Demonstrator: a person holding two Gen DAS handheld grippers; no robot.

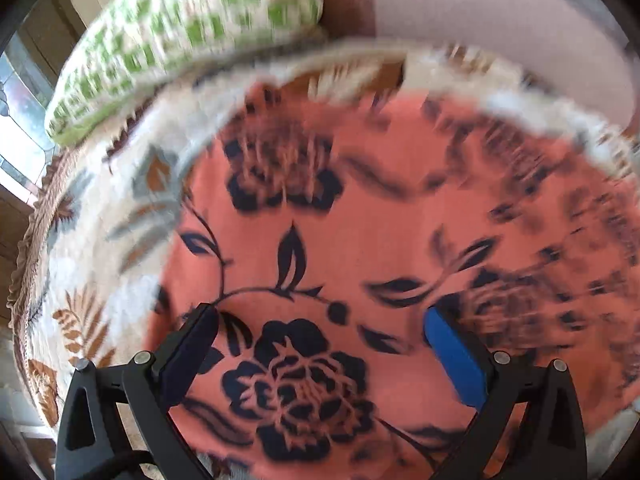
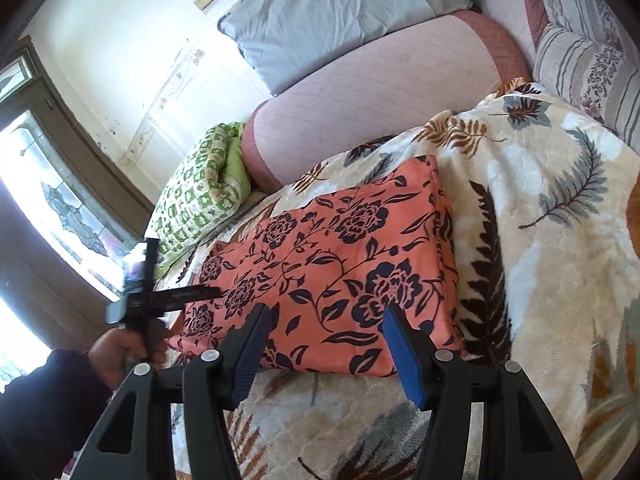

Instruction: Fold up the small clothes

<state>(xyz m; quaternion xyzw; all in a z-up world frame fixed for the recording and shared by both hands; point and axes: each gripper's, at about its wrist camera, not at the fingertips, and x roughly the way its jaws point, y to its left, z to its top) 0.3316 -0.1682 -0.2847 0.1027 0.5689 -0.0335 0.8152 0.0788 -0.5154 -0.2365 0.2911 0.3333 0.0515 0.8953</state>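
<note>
An orange cloth with dark blue flowers lies folded in a rectangle on a leaf-patterned blanket. In the left wrist view it fills most of the frame, blurred. My left gripper is open just above the cloth, holding nothing. In the right wrist view the left gripper tool shows at the cloth's left end, held by a hand. My right gripper is open and empty above the cloth's near edge.
A green checked quilt lies past the cloth's left end. A pink bolster runs behind it, with a grey pillow on top and a striped pillow at the right. A window is at the left.
</note>
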